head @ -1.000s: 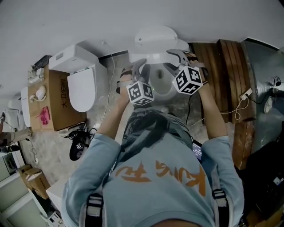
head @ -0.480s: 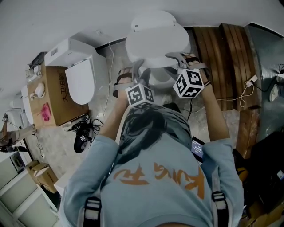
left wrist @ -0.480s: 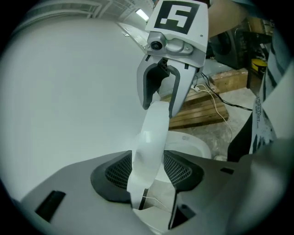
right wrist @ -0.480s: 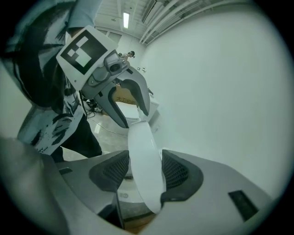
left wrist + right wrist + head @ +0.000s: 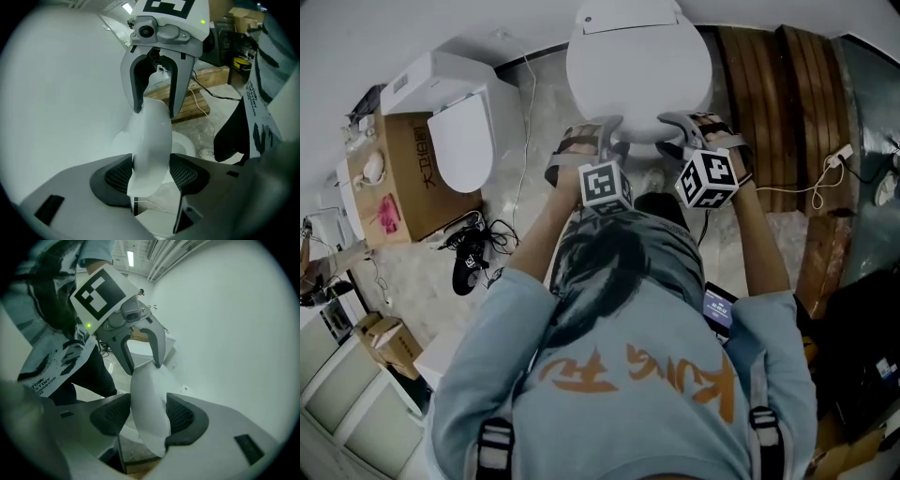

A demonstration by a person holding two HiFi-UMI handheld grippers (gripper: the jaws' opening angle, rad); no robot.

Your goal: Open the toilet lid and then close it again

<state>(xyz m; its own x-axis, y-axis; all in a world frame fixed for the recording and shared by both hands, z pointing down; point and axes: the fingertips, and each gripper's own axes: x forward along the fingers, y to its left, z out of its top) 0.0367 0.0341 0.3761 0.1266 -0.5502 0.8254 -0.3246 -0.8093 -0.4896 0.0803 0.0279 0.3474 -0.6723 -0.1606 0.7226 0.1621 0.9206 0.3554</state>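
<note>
The white toilet lid point(image 5: 637, 66) lies down over the bowl at the top of the head view. Both grippers sit at its front edge. My left gripper point(image 5: 602, 141) straddles the rim on the left; its jaws are opening, and the lid's edge point(image 5: 150, 140) stands between the dark pads without a clear squeeze. My right gripper point(image 5: 682, 131) is shut on the rim a hand's width to the right, with the lid's edge point(image 5: 147, 404) pinched between its pads. Each gripper view shows the other gripper across the rim: the right gripper point(image 5: 153, 101) and the left gripper point(image 5: 140, 357).
A second white toilet point(image 5: 459, 131) stands at the left beside a cardboard box point(image 5: 398, 187). Wooden pallets point(image 5: 769, 103) lean at the right with a white cable point(image 5: 820, 183) over them. Black cables point(image 5: 473, 253) lie on the floor at the left.
The lid has come down from raised, with the bowl showing, to flat over the bowl. Both grippers sank with its front edge.
</note>
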